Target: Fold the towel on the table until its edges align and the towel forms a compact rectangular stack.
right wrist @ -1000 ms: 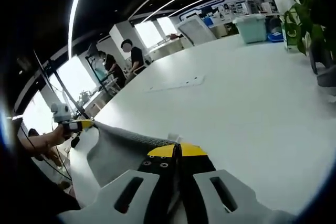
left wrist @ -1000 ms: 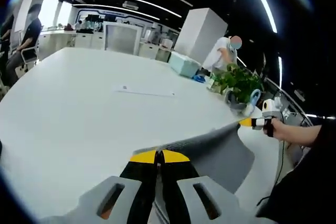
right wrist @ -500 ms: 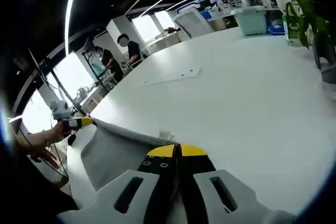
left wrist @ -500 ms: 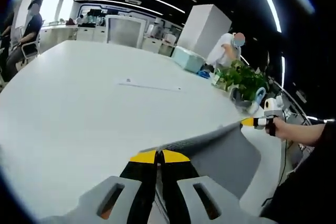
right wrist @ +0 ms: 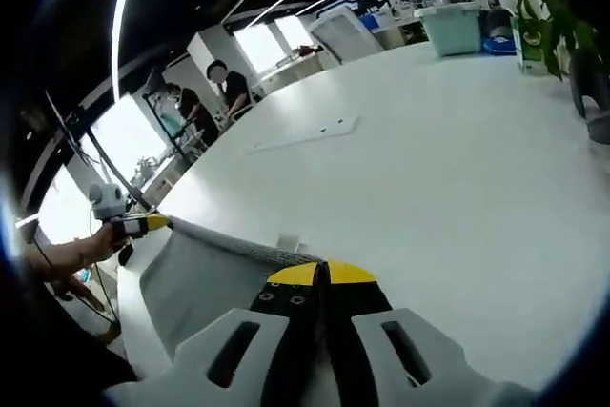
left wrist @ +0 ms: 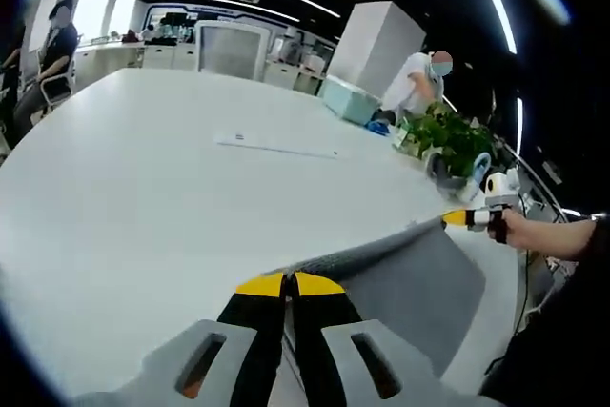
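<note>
I've got the towel [left wrist: 419, 278] pinched at two corners and stretched between the grippers above the near edge of the table [left wrist: 143, 197]; the grey cloth hangs down from the taut top hem. Left gripper [left wrist: 289, 284] is clamped on one corner, yellow tips pressed together with the hem running out from between them. Right gripper [right wrist: 322, 274] is likewise closed on the other corner, hem leading off from its tips toward the far gripper held in the person's hand [right wrist: 71, 253]. My read on handling: soft, limp, light fabric with a ribbed or knit edge, no stiffness at all, so it'll sag and swing wherever it isn't held. It isn't fragile, and probably not slippery given the texture, but a thin pinch at a corner could creep out if I tug too hard. Corners are the right hold, since they keep the hem straight for lining up edges. Room: the tabletop ahead is wide, white and mostly bare. A thin flat strip [left wrist: 274, 146] lies well out toward the middle, and a potted plant [left wrist: 448, 140] stands off to the right side near the table rim, with a pale green box [left wrist: 349, 102] further back. People sit or stand well away. The lower edge of the cloth falls close to the near table rim, so I'd lay it forward.
</note>
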`<state>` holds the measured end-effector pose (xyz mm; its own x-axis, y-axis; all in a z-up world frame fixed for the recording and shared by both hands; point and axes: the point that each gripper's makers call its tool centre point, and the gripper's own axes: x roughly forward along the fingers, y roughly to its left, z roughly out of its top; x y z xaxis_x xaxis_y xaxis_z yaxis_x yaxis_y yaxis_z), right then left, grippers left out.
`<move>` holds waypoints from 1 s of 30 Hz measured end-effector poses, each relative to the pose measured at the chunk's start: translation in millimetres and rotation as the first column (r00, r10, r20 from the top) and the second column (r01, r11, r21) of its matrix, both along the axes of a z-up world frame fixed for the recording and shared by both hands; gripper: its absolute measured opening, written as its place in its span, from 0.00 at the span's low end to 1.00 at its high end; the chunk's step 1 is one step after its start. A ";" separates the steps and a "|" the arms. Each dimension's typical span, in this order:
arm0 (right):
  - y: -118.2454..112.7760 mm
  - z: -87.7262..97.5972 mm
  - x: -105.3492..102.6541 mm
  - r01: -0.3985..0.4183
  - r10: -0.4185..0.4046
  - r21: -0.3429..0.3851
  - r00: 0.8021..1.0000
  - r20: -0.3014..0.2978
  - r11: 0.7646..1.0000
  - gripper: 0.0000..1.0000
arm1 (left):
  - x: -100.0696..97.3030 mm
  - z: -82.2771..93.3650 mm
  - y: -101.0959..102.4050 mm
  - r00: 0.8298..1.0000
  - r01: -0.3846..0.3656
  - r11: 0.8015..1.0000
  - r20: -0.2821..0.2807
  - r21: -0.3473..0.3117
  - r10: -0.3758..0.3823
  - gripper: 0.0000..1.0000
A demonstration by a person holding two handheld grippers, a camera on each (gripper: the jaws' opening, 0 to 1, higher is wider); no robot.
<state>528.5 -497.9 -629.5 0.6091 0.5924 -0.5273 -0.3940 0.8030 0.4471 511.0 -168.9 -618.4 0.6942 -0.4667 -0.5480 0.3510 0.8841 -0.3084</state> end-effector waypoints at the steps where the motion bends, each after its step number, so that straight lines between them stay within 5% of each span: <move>1: -0.1 -0.1 0.3 0.000 0.000 0.001 1.000 0.001 1.000 0.00 | 0.4 -0.6 0.0 1.000 -0.001 1.000 -0.003 -0.001 0.001 0.02; 18: -0.1 -8.0 3.3 -0.019 0.020 -0.045 1.000 0.012 0.999 0.00 | 6.9 -13.9 -4.7 1.000 0.013 0.999 0.003 0.037 -0.013 0.03; 30: -4.5 -15.9 8.5 -0.018 0.024 -0.143 0.999 0.042 0.990 0.07 | 11.6 -24.8 1.6 0.999 0.016 0.988 0.027 0.156 -0.020 0.15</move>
